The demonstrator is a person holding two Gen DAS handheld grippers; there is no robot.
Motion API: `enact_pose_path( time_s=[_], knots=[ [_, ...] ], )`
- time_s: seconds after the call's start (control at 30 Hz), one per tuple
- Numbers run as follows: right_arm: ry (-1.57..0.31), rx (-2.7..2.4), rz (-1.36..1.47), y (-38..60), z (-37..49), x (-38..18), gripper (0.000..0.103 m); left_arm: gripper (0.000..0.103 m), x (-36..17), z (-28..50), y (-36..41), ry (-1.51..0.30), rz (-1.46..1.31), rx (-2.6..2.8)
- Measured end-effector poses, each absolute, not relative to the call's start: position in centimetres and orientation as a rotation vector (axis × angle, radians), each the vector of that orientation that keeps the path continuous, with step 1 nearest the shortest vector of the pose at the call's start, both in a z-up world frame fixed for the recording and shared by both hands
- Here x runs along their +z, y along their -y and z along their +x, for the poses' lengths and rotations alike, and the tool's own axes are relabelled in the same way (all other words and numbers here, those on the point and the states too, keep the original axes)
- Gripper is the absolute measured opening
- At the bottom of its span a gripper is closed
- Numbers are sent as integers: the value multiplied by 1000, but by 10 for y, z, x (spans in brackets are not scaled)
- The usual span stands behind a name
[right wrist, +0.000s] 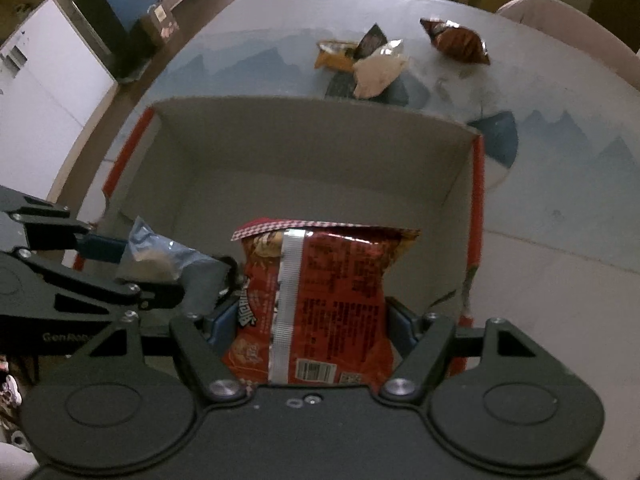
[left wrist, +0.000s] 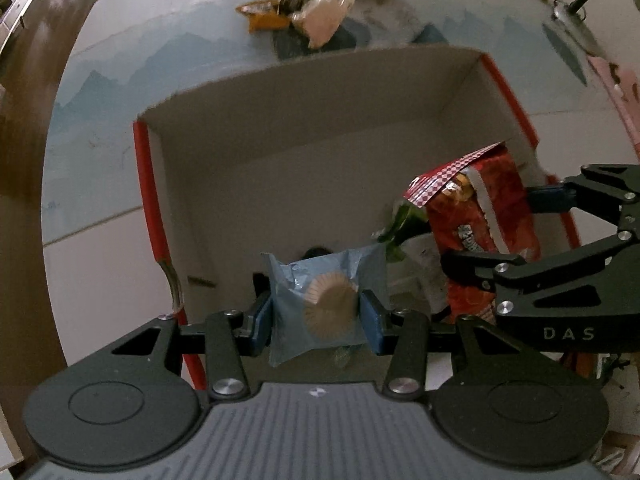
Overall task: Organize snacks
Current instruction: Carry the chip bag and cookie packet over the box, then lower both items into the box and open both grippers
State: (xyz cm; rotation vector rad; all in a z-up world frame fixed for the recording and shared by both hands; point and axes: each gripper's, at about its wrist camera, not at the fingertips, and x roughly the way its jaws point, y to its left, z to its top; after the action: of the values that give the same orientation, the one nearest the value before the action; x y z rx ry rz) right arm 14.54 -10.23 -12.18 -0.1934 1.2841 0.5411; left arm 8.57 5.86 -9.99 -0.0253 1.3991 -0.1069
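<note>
left gripper (left wrist: pixel 316 312): jaws partly closed, clamping blue cake packet (left wrist: pixel 324 300), over near-left of cardboard box (right wrist: pixel 312 140) | right gripper (right wrist: pixel 310 320): jaws wide, clamping red chip bag (right wrist: pixel 320 296) upright, long axis vertical, over near-right of box | both above box floor; release looks next

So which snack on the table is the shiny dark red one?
The crinkly dark red bag, lying alone farthest right beyond the box. The orange, black and pale packets are piled together.
</note>
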Motion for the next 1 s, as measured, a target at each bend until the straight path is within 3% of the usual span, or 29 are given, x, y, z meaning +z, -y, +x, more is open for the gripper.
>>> enact_pose_path(
  time_s=[0.77, 1.0],
  knots=[
    [-1346, 540, -232, 92, 134, -145, 74, 48, -120, 77, -41, -1414, 116, -122],
    [-1339, 535, -208, 94, 136, -142, 81, 49, -118, 77, -50, -1405, 70, -123]
  ],
)
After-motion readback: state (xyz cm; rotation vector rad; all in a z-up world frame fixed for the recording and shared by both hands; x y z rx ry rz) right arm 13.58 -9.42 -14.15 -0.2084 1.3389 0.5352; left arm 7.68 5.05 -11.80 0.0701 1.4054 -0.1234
